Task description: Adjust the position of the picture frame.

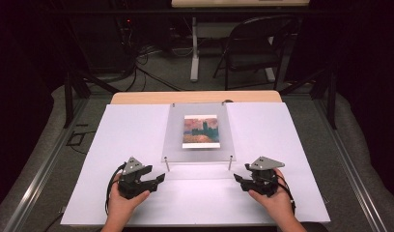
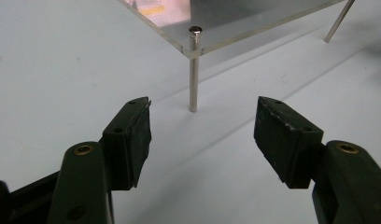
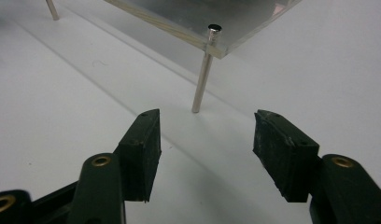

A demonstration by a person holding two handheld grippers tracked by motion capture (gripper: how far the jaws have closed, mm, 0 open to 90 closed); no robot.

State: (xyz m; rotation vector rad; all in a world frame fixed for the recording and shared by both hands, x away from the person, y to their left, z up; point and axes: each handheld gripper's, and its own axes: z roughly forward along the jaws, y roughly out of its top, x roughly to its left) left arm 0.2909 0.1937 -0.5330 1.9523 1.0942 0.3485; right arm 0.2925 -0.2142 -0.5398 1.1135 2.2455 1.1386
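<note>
A clear acrylic plate [image 1: 175, 145] stands on thin metal legs in the middle of the white board [image 1: 127, 130], with a colourful picture [image 1: 201, 131] at its centre. My left gripper [image 1: 159, 180] is open and empty near the plate's near left leg [image 1: 167, 164]. In the left gripper view that gripper [image 2: 202, 105] has the leg [image 2: 194, 74] ahead of it, apart from the jaws. My right gripper [image 1: 238, 180] is open and empty beside the near right leg [image 1: 230, 163]. In the right gripper view this gripper [image 3: 205, 116] has the leg [image 3: 202, 77] standing just beyond its tips.
The white board covers a wooden table whose far edge [image 1: 195, 96] shows behind the plate. Beyond the table a dark folding chair [image 1: 255, 46], a white table leg [image 1: 195, 48] and cables [image 1: 147, 53] are on the floor. Metal rails [image 1: 35, 179] run along both sides.
</note>
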